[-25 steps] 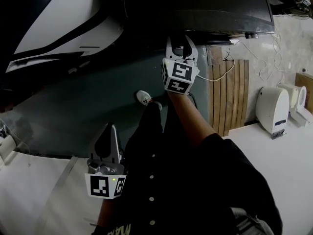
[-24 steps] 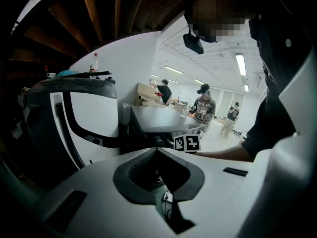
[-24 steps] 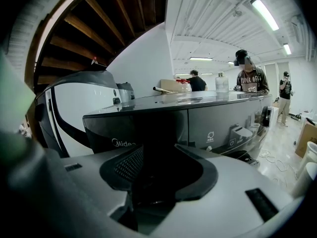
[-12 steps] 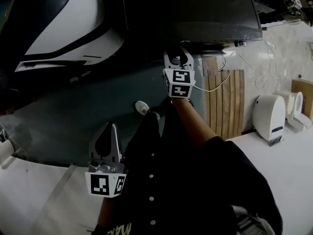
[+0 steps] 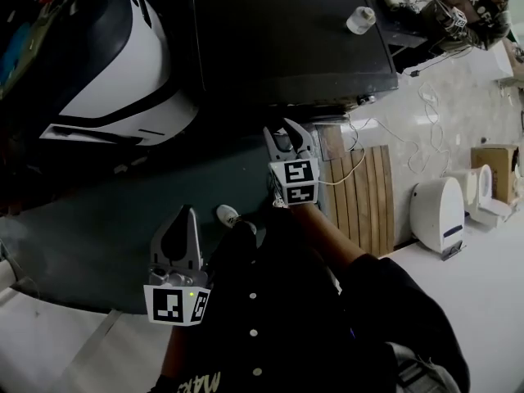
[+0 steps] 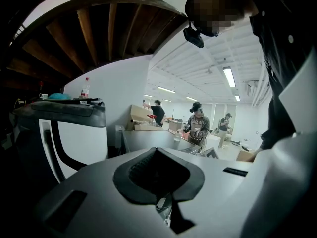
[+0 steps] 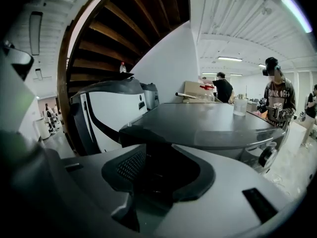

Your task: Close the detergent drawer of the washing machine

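Dim room | washing machine (image 5: 286,39) front hidden | detergent drawer lost in shadow

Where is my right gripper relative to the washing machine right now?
Head view, centre: the right gripper points at the front edge of the dark washing machine, just left of the wooden slat board on the floor.

The head view looks steeply down on the washing machine's (image 5: 286,39) top. Both gripper views sit lower, close by, facing almost level across it. All three share the white appliance (image 5: 115,80).
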